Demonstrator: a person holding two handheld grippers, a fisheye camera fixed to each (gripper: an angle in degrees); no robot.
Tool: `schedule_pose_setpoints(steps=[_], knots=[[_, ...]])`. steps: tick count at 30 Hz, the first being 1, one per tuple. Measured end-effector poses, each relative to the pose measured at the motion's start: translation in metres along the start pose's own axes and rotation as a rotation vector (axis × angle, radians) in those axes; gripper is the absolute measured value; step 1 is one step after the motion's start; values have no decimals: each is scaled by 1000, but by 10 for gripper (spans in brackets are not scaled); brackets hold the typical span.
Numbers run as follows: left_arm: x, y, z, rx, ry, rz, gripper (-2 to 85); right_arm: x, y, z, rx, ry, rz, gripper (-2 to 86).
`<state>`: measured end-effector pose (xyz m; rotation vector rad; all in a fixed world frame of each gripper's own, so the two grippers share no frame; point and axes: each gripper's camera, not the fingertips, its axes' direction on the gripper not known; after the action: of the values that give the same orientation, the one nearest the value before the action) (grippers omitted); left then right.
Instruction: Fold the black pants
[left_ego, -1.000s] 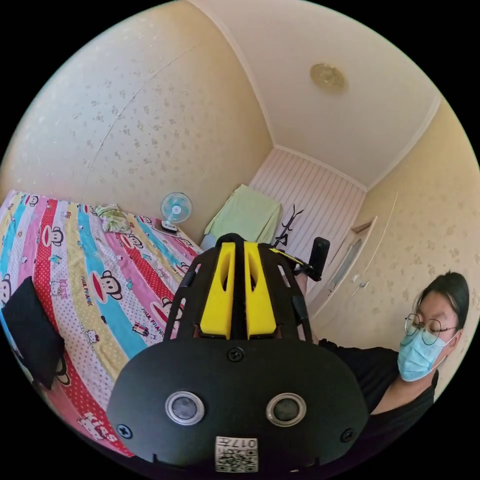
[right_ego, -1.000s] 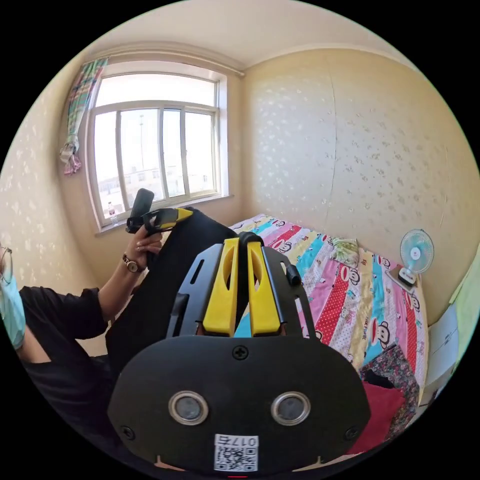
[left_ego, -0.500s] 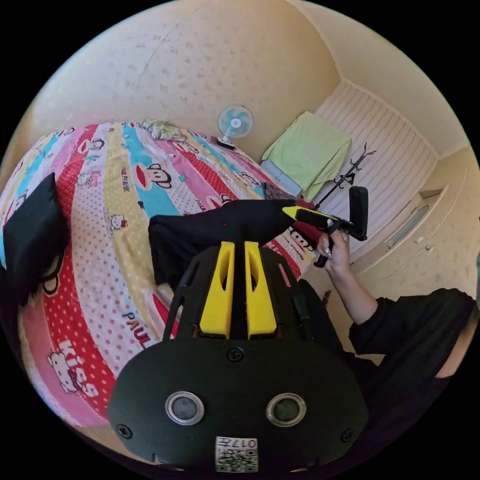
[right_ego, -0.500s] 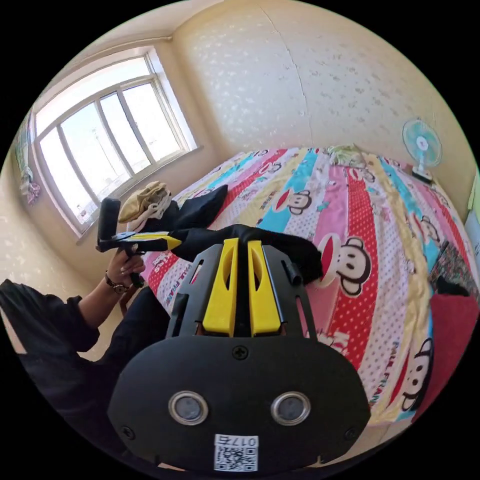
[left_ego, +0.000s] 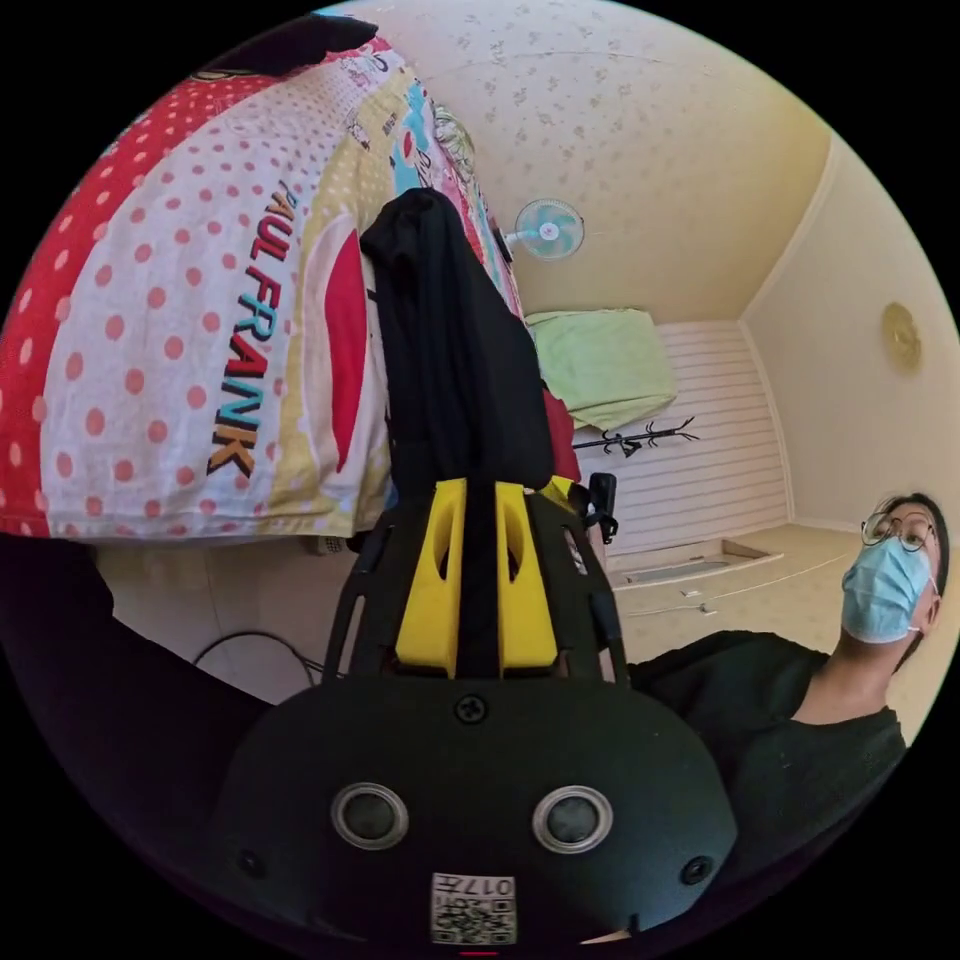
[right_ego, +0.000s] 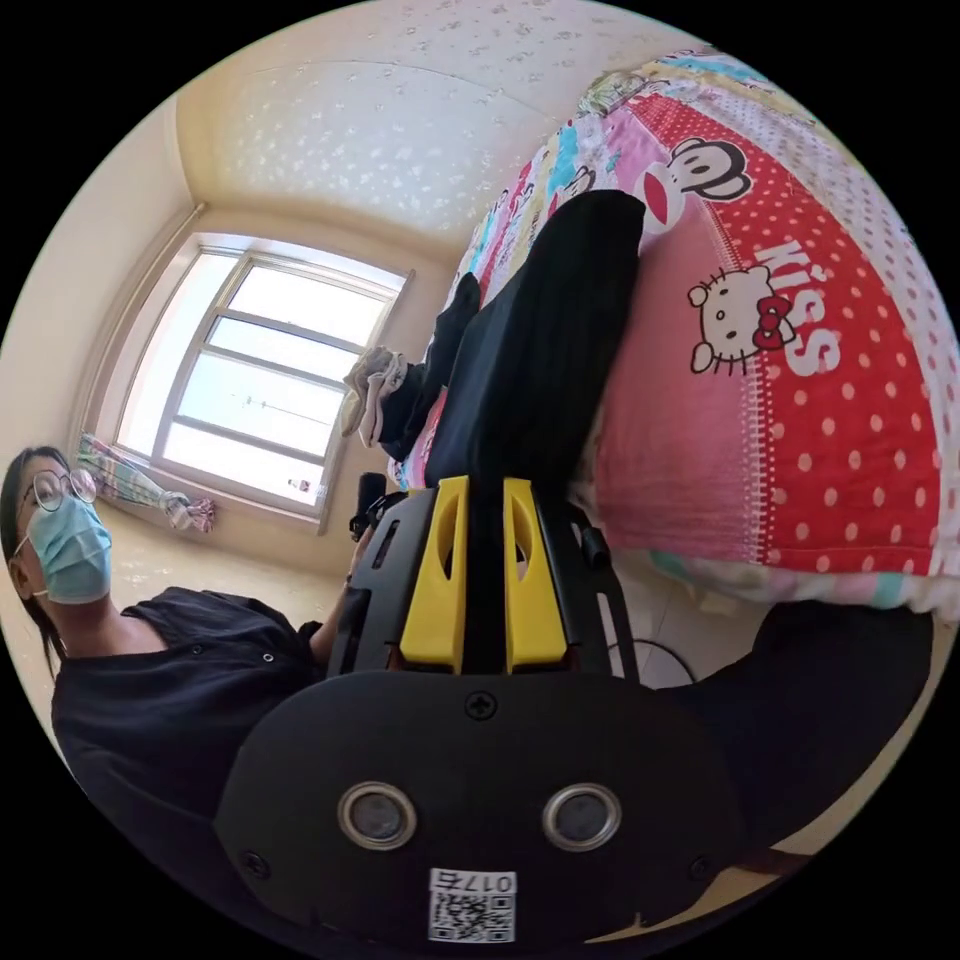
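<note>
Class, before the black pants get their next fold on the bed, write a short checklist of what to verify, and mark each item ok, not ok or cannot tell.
1. Left tongs clamped on the black pants: ok.
2. Right tongs clamped on the pants: ok.
3. Far end of the pants resting on the bedspread: ok.
4. Pants lying flat and smooth: not ok, they hang over the bed edge, bunched.
5. Both legs aligned: cannot tell.

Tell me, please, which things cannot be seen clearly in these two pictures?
- The black pants: in the left gripper view the left gripper hides the held edge.
- The pants' far end lies past the bed edge in the right gripper view.
- The right gripper: cloth covers the inner faces of its jaws.
</note>
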<state>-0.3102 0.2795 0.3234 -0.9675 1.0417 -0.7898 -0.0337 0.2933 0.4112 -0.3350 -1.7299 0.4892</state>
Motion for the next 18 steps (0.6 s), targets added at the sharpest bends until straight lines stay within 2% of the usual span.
schedule_pose_setpoints(steps=[4,7,9,11,14,18], knots=[[18,-36,-33,126,-17,58,168,8,-43,-37,37,9,-1,126],[13,-80,-30,100,5,32,205,21,-81,-37,-9,43,9,184],[-2,-106,-9,28,-140,-63,221,38,-100,-25,-62,43,65,231],[-16,-114,9,-27,-173,-124,238,56,-111,-6,-134,18,110,257],[-13,-104,6,33,-189,-116,220,64,-106,-6,-76,60,114,247],[-13,-81,11,7,-111,-125,204,81,-86,-7,-67,-125,150,225]])
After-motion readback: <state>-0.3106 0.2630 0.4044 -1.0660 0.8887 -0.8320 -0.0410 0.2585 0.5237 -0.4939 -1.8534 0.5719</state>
